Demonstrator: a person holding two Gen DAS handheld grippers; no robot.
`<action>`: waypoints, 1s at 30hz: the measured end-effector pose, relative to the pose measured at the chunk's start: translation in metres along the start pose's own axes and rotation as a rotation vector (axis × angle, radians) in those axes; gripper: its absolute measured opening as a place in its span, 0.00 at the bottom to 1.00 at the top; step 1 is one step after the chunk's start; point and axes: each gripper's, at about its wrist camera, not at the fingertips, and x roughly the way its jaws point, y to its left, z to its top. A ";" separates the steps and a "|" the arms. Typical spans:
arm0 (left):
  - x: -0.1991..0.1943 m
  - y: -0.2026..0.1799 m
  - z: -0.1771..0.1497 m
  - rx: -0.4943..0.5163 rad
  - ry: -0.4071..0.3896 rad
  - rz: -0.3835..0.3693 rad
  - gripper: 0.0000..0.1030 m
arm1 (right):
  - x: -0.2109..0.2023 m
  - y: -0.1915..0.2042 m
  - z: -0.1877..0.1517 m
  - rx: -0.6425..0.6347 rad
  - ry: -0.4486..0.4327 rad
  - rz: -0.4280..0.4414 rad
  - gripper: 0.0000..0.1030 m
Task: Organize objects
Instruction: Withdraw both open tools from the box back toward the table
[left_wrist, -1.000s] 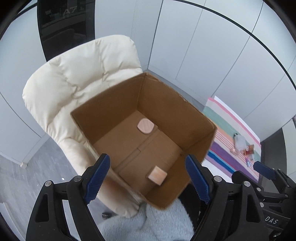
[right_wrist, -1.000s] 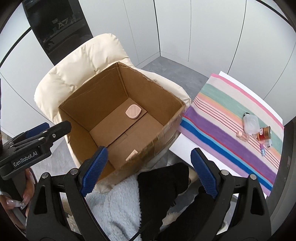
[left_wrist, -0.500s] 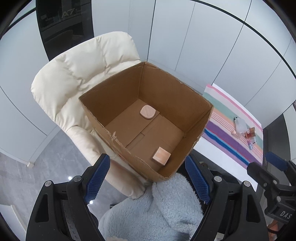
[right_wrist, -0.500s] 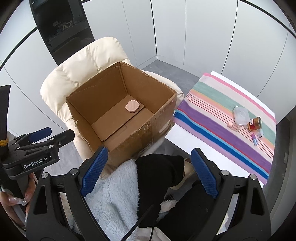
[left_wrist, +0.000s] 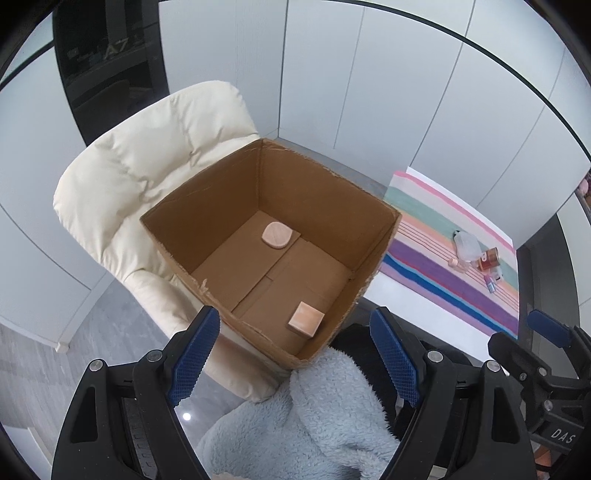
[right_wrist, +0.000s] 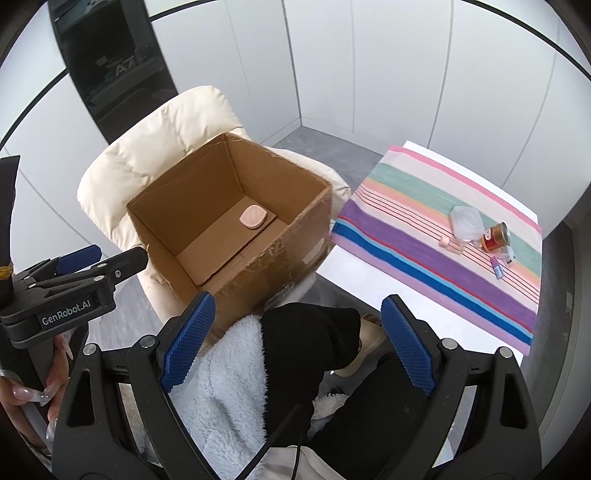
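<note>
Claws, left (left_wrist: 291, 354) and right (right_wrist: 295, 341), gaping, empty above brown cardboard box (left_wrist: 325, 206); risk: bumping its rim, tipping it off cream padded chair (left_wrist: 147, 162).

The left claw (left_wrist: 295, 350) and the right claw (right_wrist: 297, 341) are both staying wide apart, gripping nothing.

The cardboard box (left_wrist: 325, 206) is matt brown corrugated paper with frayed, rough rims, and it sits on a cream armchair (left_wrist: 147, 173) of puffy, quilted, faintly sheeny fabric. Beside the box, the counter (right_wrist: 354, 273) is smooth white under a woven striped cloth (right_wrist: 436, 251), where a glossy metal can (right_wrist: 496, 236) touches a clear plastic container (right_wrist: 465, 221). Both grippers (left_wrist: 295, 354) (right_wrist: 295, 343) are matt black plastic, with blue ribbed rubbery pads (left_wrist: 192, 354) on their jaws.
</note>
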 end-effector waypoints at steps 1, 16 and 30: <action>0.000 -0.002 0.000 0.005 0.000 -0.002 0.83 | -0.001 -0.003 -0.001 0.009 -0.003 -0.003 0.90; 0.008 -0.080 0.005 0.156 0.008 -0.080 0.83 | -0.026 -0.066 -0.020 0.146 -0.029 -0.086 0.90; 0.015 -0.180 -0.002 0.344 0.026 -0.181 0.83 | -0.064 -0.161 -0.062 0.359 -0.054 -0.212 0.90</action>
